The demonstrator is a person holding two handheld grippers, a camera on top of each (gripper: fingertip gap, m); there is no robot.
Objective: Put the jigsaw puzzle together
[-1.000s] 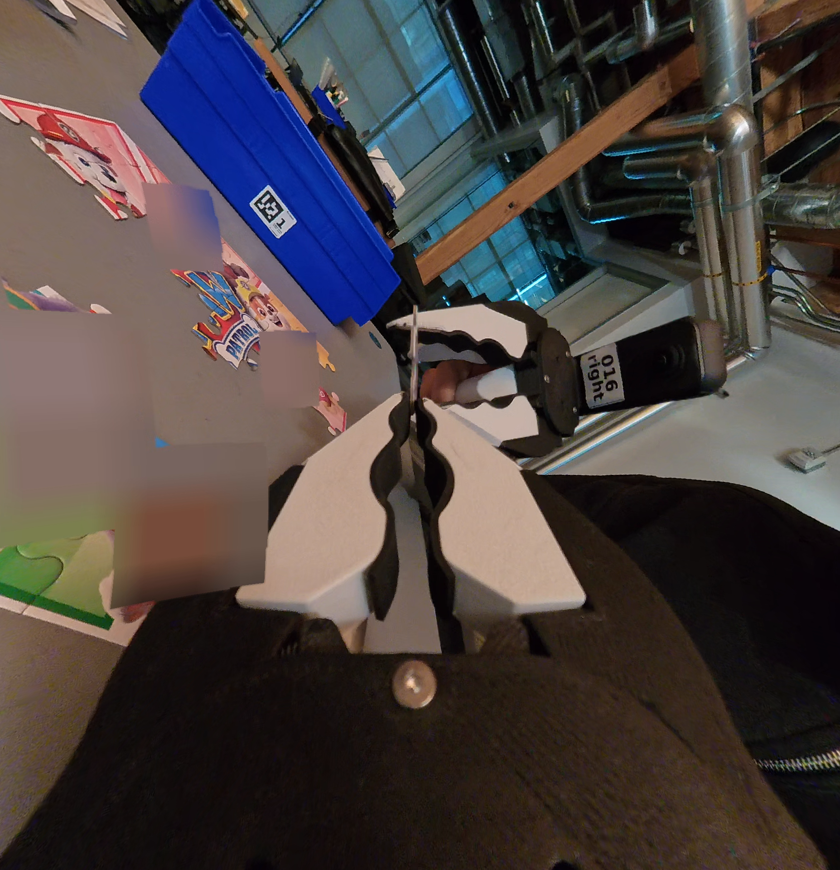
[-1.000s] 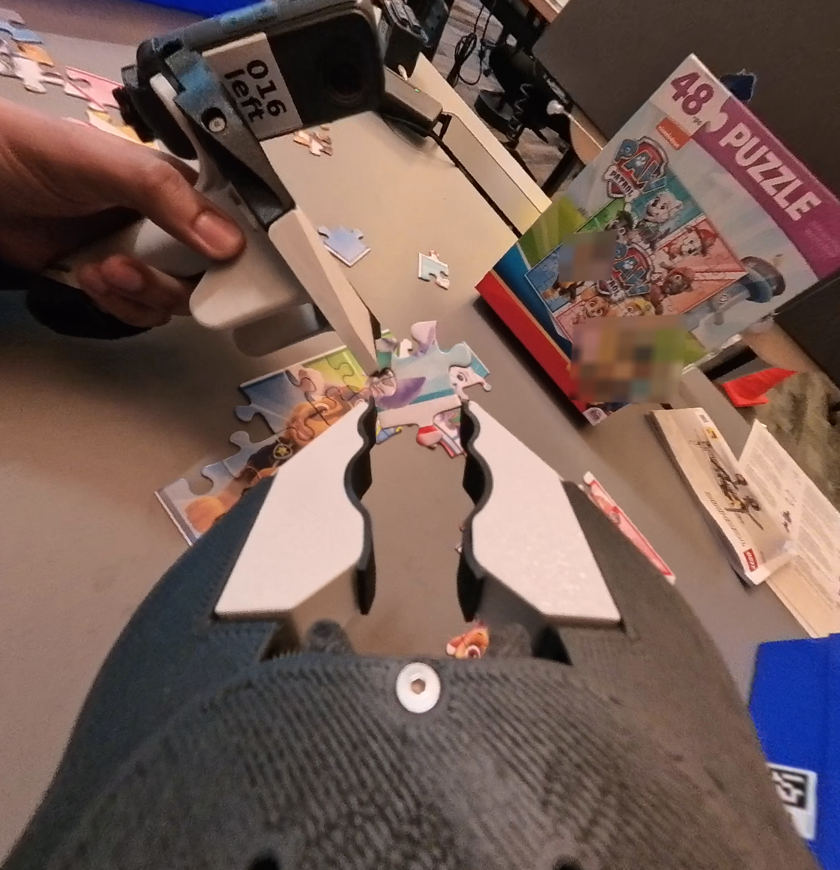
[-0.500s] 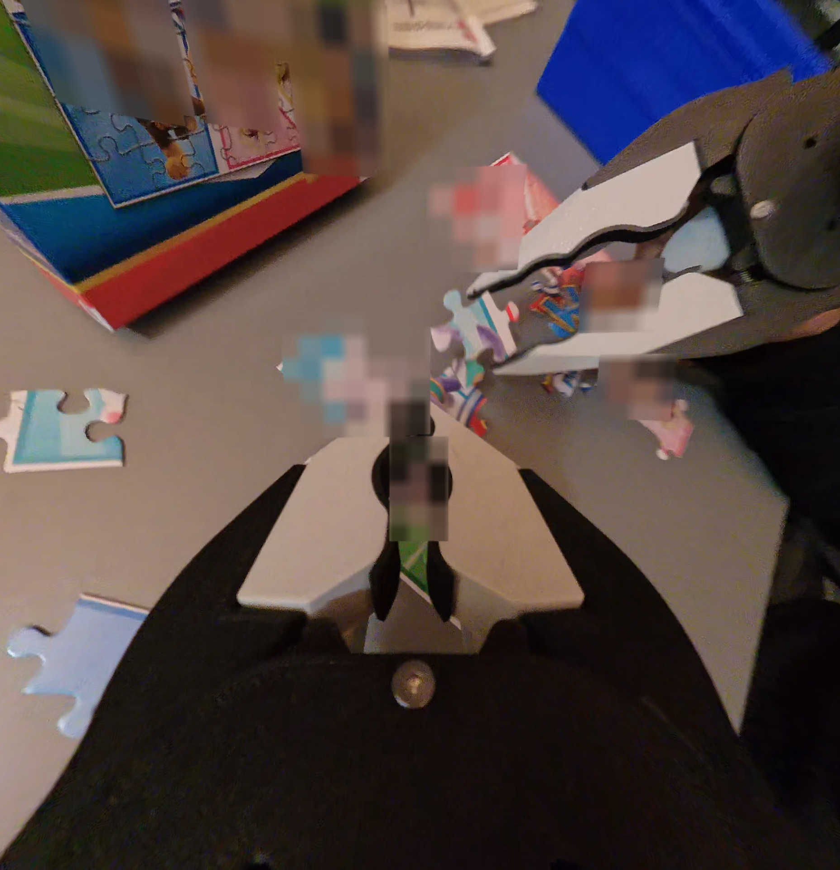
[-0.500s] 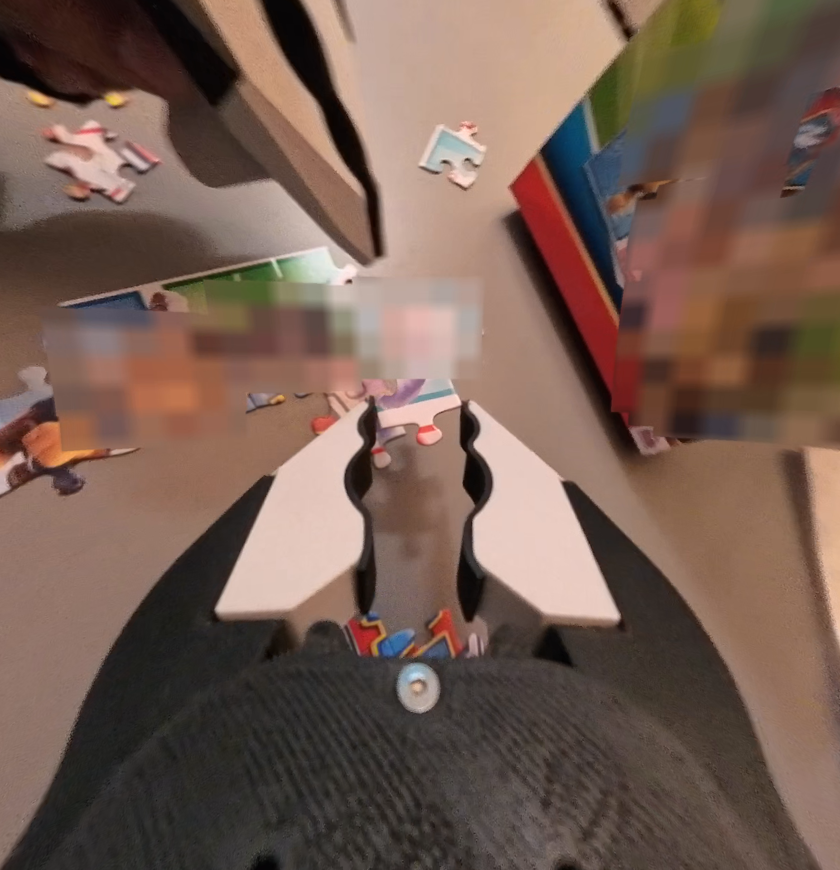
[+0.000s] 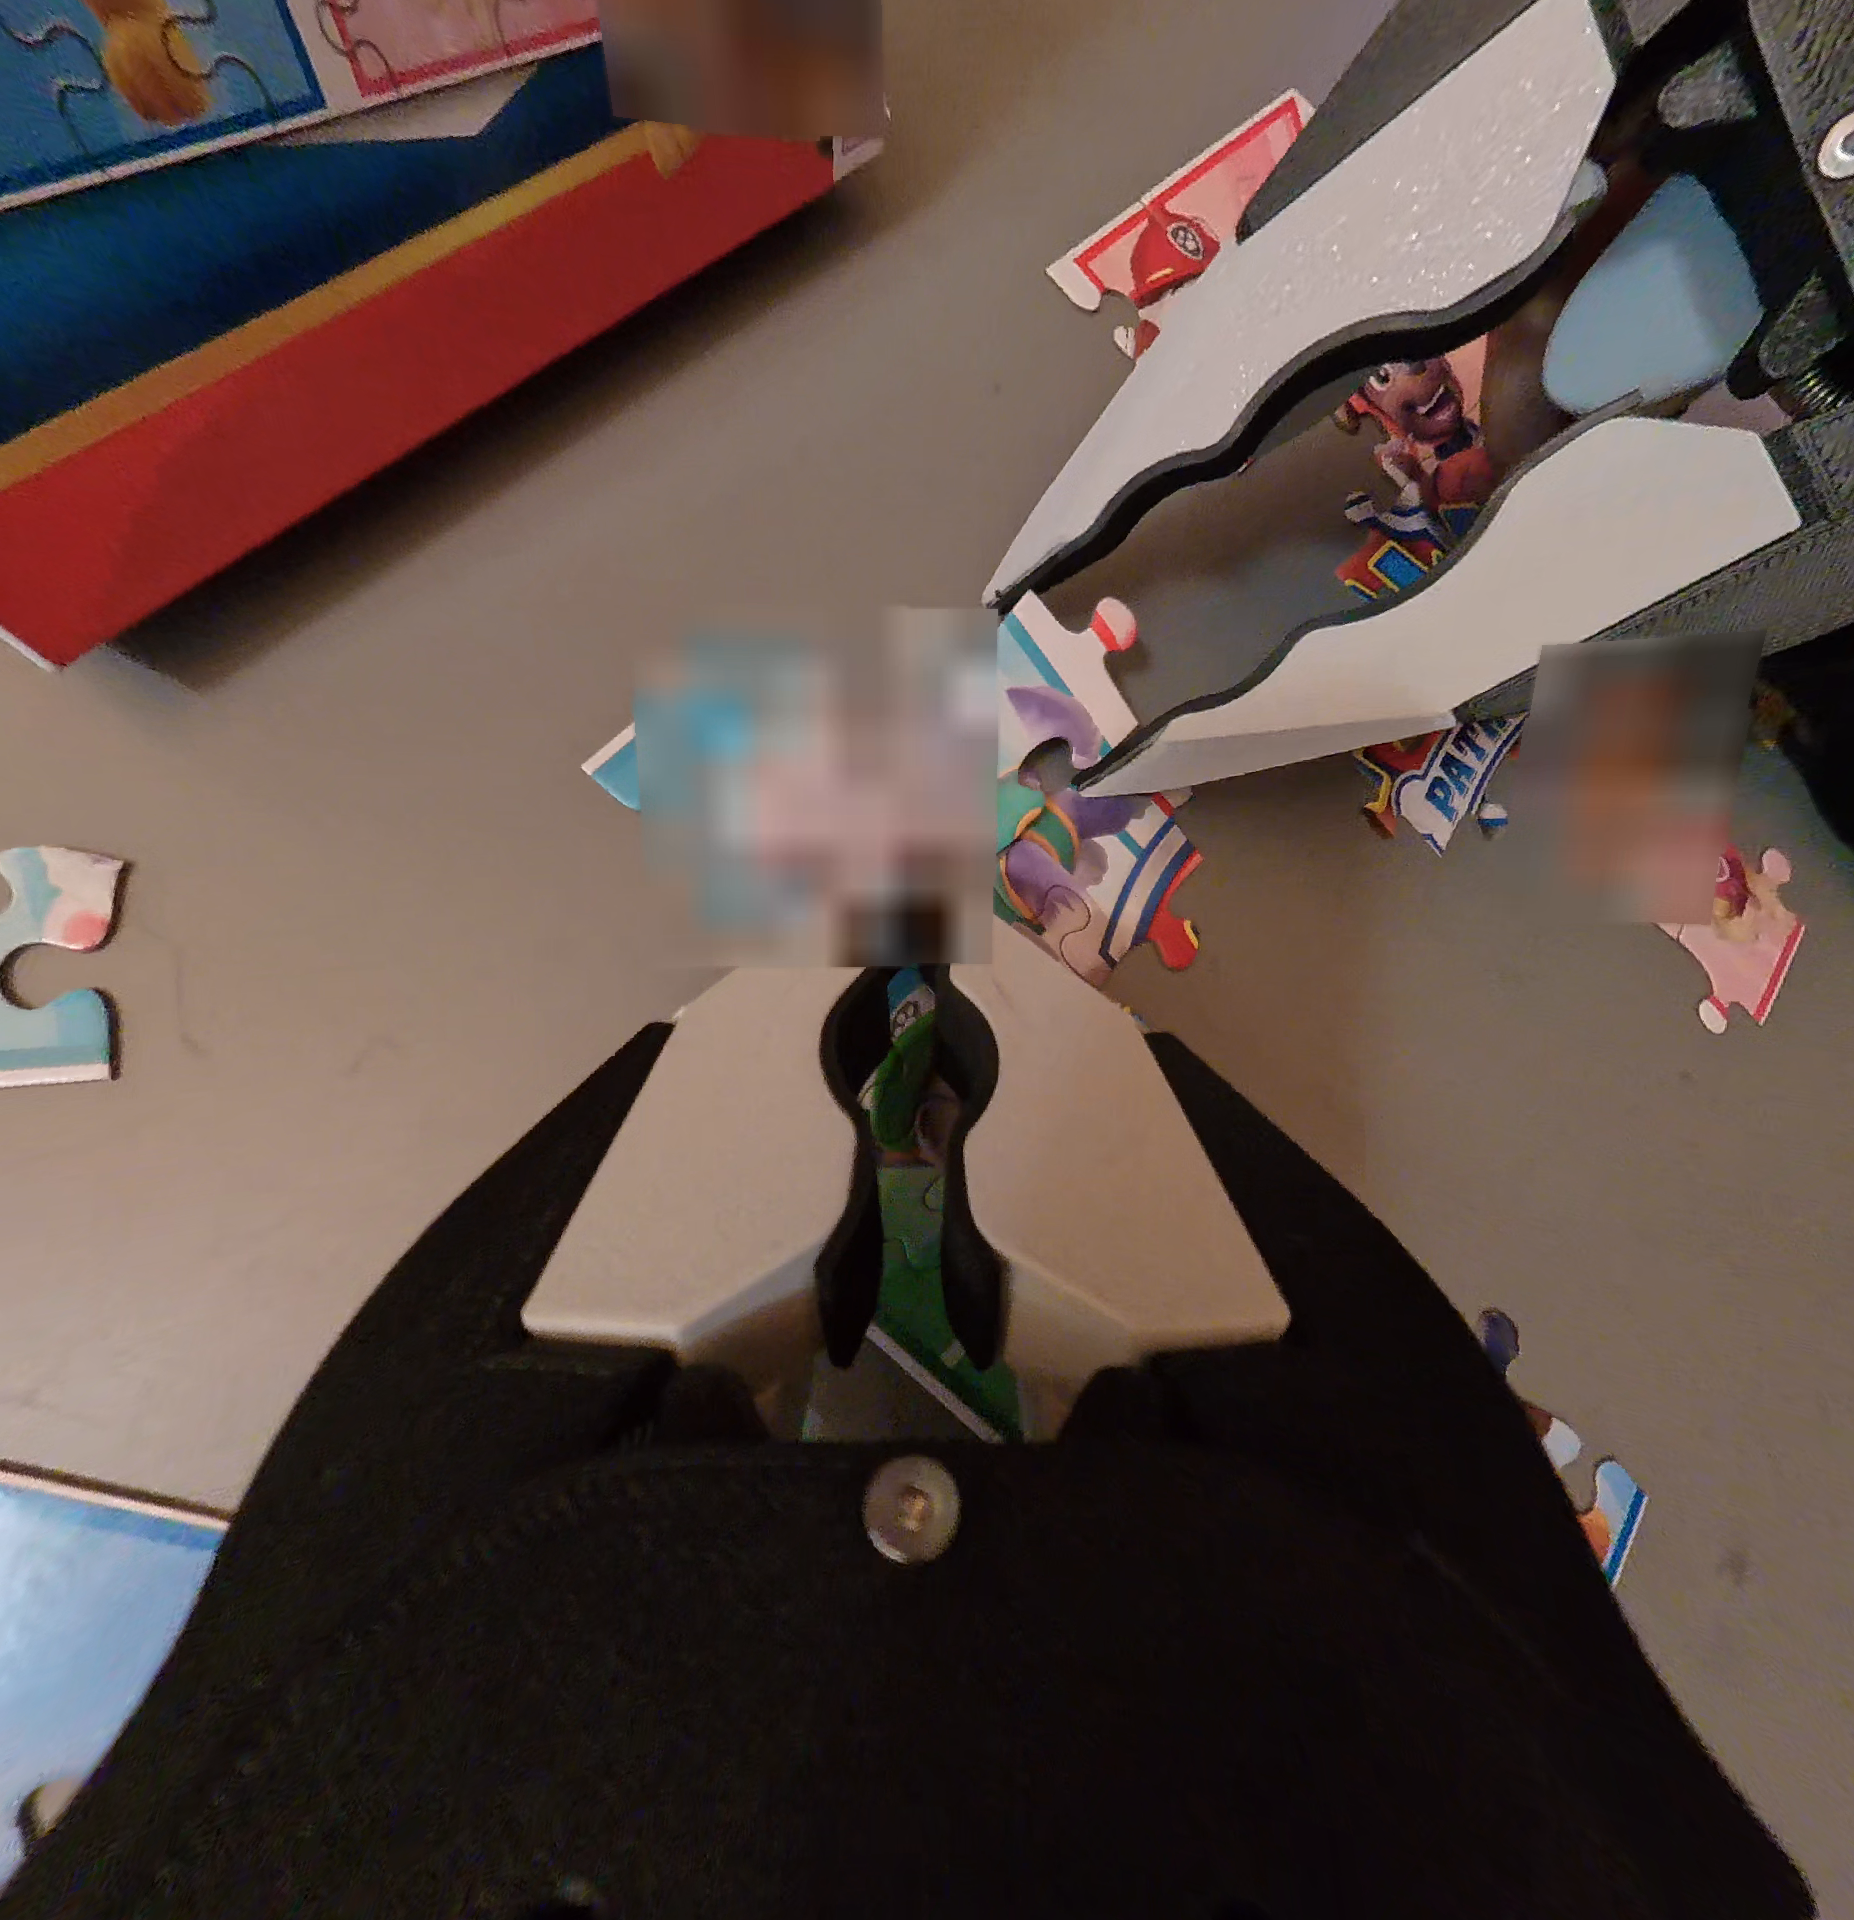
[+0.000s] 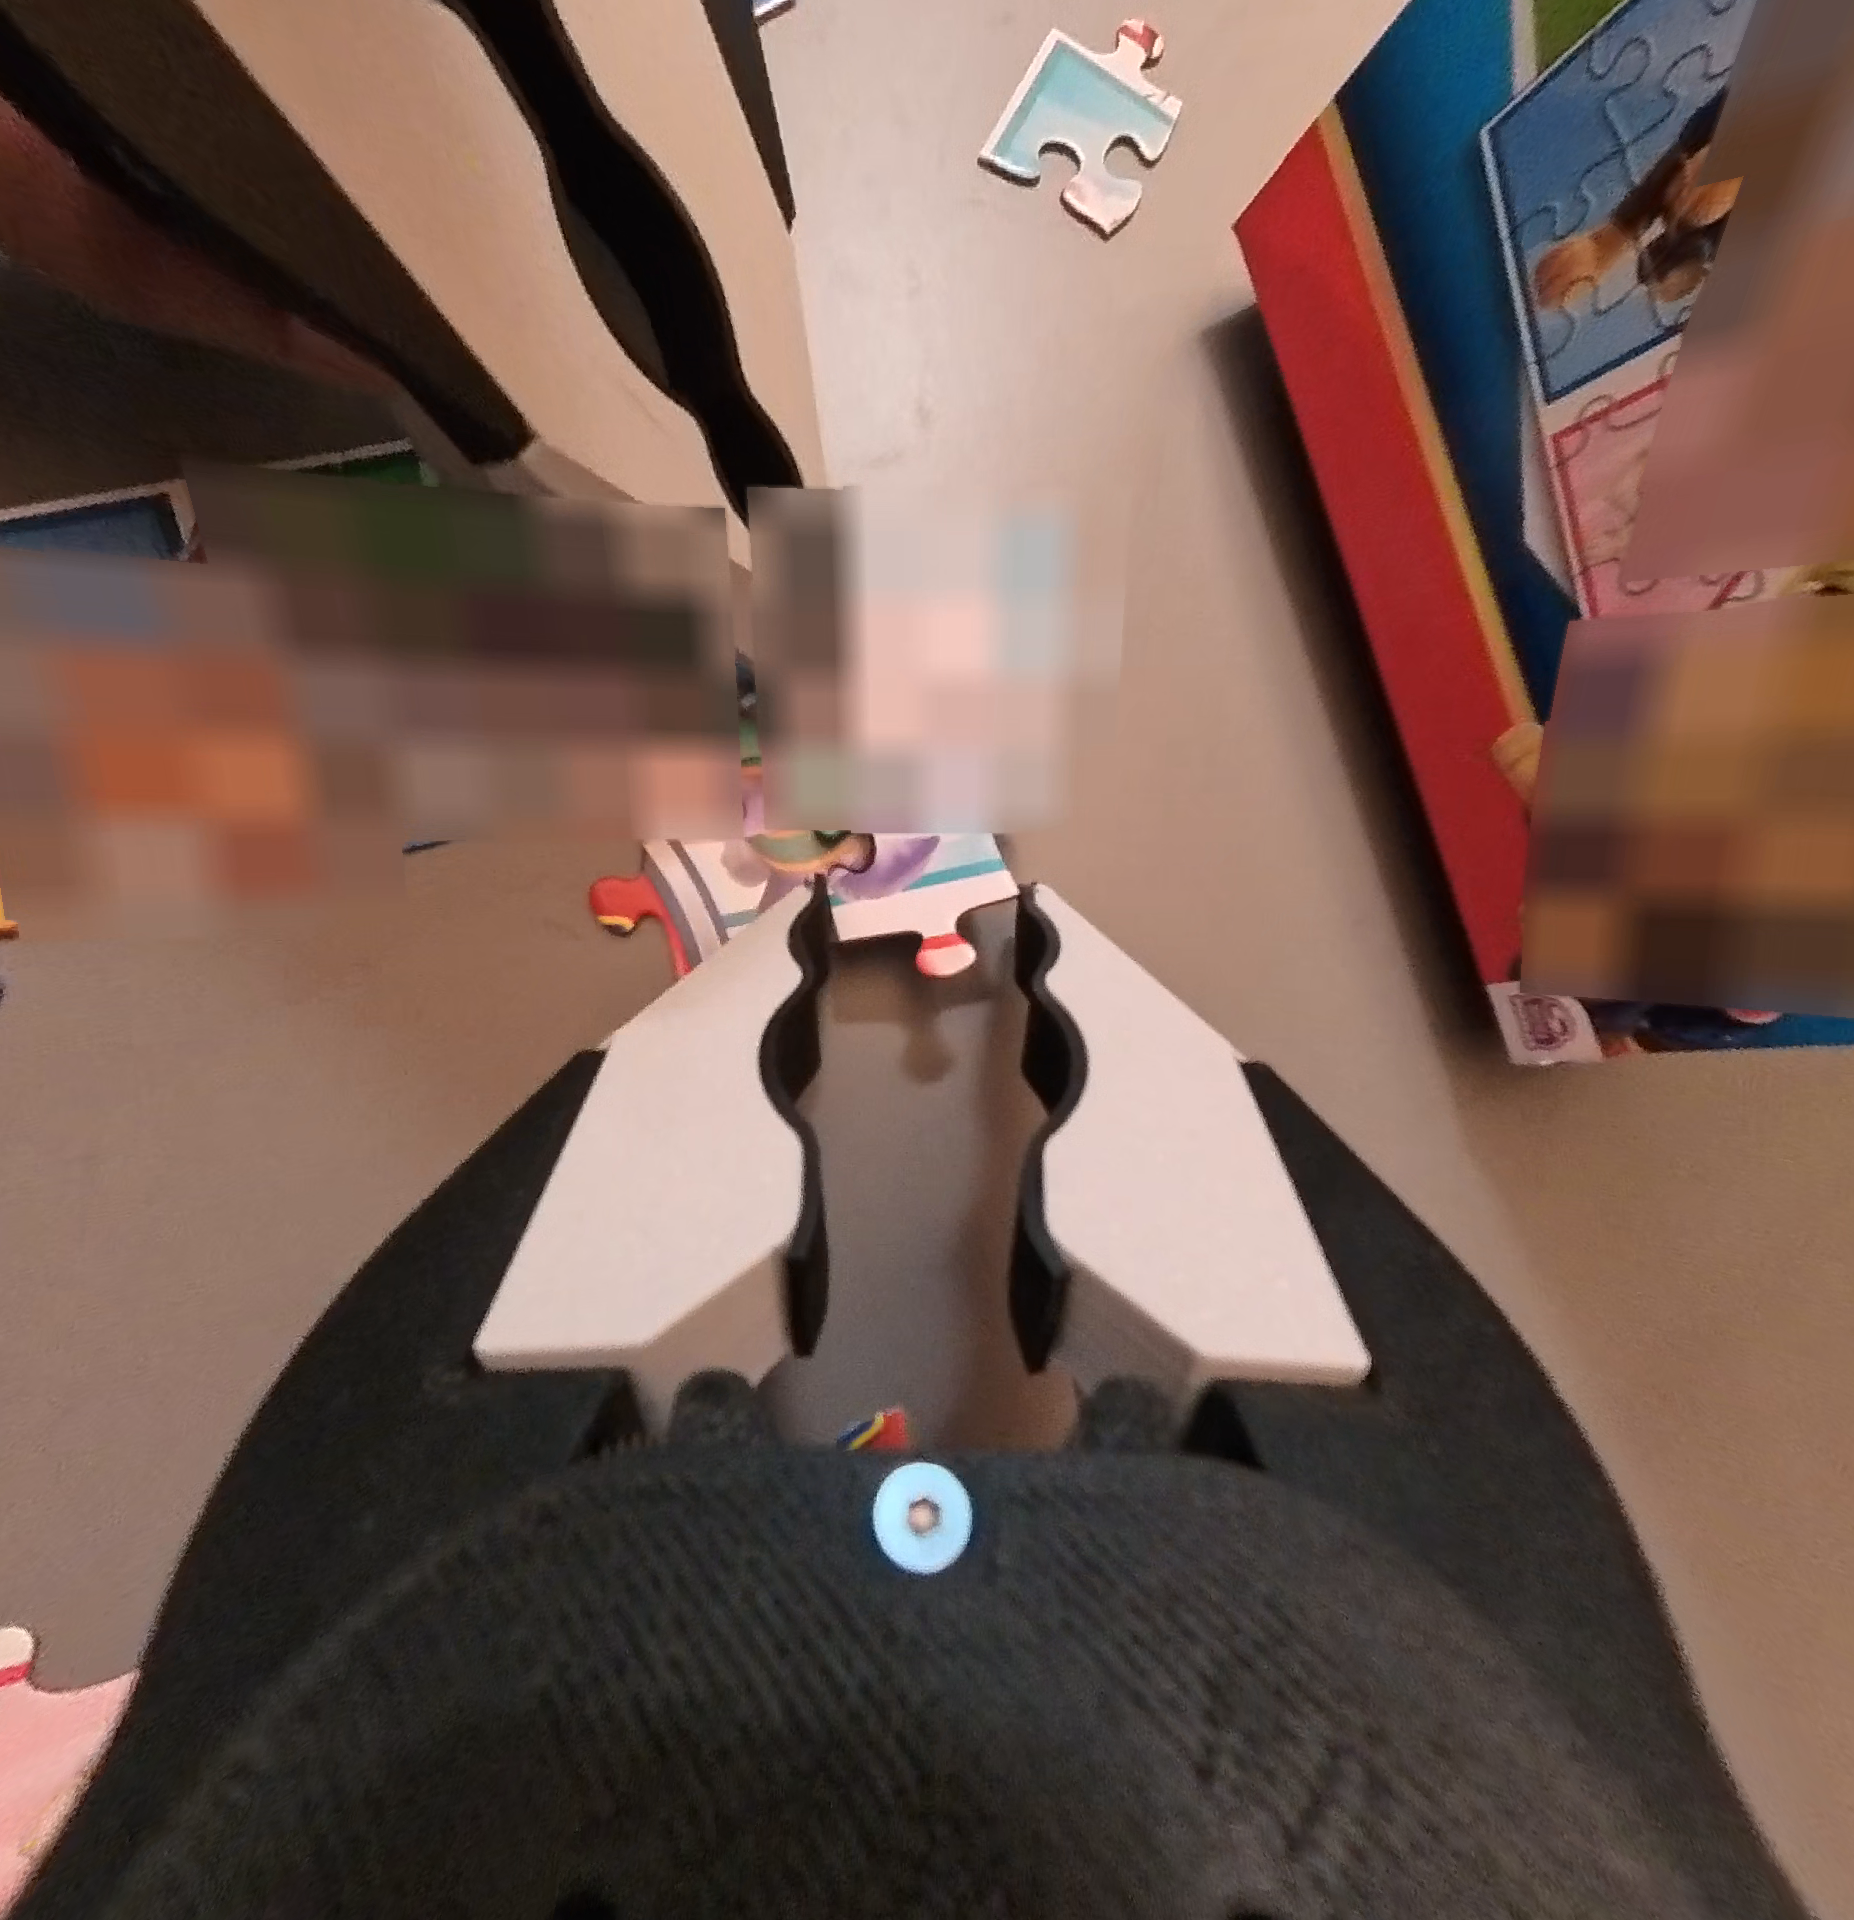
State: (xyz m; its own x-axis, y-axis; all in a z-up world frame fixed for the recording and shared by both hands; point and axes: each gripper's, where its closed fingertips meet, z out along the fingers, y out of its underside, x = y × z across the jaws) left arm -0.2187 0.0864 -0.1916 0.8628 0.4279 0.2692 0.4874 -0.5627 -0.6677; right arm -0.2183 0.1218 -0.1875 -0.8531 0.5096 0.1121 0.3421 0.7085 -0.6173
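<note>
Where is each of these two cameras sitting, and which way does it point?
Left wrist view: on the left gripper, looking down at the grey table; its jaws are together, the right gripper across.
Right wrist view: on the right gripper, jaws apart around a puzzle piece.
Shared: that puzzle piece, the puzzle box, both grippers.

Our left tongs [image 5: 907, 971] point down at the worktop [image 5: 383, 831] with their two fingers drawn together; the tips are hidden behind a blur patch, and a green puzzle piece [image 5: 907, 1174] stands edge-on between the dark pads. Our right tongs [image 6: 923, 899] stand apart, gripping by its edges a white and purple puzzle piece [image 6: 902, 899] that lies at their tips. The right fingertips [image 5: 1099, 774] reach in close ahead of the left pair.
</note>
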